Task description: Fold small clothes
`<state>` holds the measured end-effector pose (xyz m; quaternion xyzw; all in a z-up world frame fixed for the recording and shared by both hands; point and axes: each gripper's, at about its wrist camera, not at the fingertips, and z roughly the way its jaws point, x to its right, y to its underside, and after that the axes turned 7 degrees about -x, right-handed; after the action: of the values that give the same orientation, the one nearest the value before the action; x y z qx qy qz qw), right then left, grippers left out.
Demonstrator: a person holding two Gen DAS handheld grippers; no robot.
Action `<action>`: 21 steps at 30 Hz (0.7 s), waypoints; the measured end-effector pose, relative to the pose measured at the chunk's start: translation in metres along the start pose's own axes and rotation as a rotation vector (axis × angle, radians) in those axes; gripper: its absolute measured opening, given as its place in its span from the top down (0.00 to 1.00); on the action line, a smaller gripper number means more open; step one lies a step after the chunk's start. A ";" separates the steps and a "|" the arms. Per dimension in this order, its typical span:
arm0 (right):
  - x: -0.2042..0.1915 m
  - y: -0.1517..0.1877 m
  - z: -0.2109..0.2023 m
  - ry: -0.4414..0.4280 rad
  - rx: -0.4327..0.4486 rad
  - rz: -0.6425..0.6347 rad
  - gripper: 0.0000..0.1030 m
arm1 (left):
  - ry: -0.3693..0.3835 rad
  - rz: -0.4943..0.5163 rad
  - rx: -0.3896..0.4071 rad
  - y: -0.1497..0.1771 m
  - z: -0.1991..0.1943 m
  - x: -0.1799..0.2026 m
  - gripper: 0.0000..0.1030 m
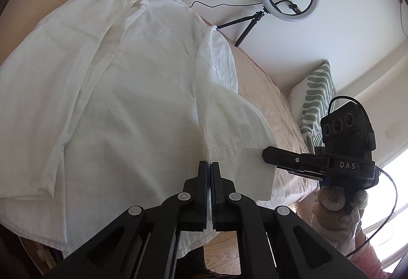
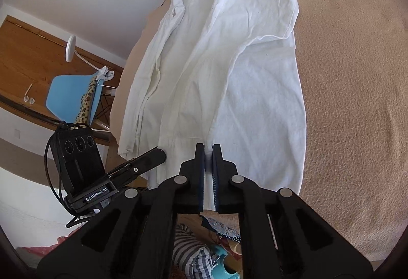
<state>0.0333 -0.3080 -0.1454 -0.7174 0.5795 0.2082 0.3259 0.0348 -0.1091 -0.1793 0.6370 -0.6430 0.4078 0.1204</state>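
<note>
So the white shirt [image 1: 122, 90] is laid out flat across the beige bed cover [image 1: 280, 126], collar end toward the far edge and hem hanging a bit over the near edge. One side panel with its sleeve looks already brought in over the body, since a long lengthwise crease can be seen running up the middle. That's probably the first fold only. The other side, and the crosswise fold from hem to collar, would still be left, so it's judged as early-to-middle progress, nothing finished.

Tools: the left gripper [image 1: 210, 167] is clamped fully closed right at the near edge, with a thin strip of white hem cloth pinched between the pads. The right gripper [image 2: 208, 149] is closed down almost all the way too, and a band of the hem is clearly caught between its blue-lined pads, so the shirt is being gripped at the hem by both. They sit just beside each other along the hem, each visible in the other's view.
</note>
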 end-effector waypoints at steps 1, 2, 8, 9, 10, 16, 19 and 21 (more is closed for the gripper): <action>-0.003 0.003 -0.006 0.000 0.004 0.003 0.94 | -0.006 0.011 0.005 0.001 -0.002 0.004 1.00; -0.003 0.006 -0.011 0.010 0.006 0.018 0.94 | -0.022 0.029 0.013 0.002 -0.003 0.007 1.00; 0.024 0.014 -0.002 0.189 -0.035 0.124 0.90 | -0.141 0.107 -0.015 0.013 0.012 0.012 1.00; 0.026 0.015 -0.003 0.186 -0.029 0.128 0.89 | -0.180 0.130 -0.005 0.015 0.013 0.016 0.97; 0.027 0.017 -0.004 0.186 -0.016 0.130 0.88 | -0.207 0.152 0.009 0.017 0.011 0.019 0.94; 0.018 0.024 -0.061 0.160 0.147 0.079 0.72 | -0.236 0.302 0.102 0.032 -0.010 0.052 0.76; 0.017 0.026 -0.100 0.207 0.291 0.066 0.63 | -0.221 0.381 0.118 0.040 -0.006 0.077 0.74; 0.025 0.026 -0.122 0.201 0.359 0.095 0.58 | -0.200 0.429 0.085 0.041 0.009 0.092 0.71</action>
<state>0.0044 -0.4150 -0.0832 -0.6370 0.6699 0.0443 0.3788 -0.0141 -0.1876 -0.1382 0.5276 -0.7545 0.3857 -0.0603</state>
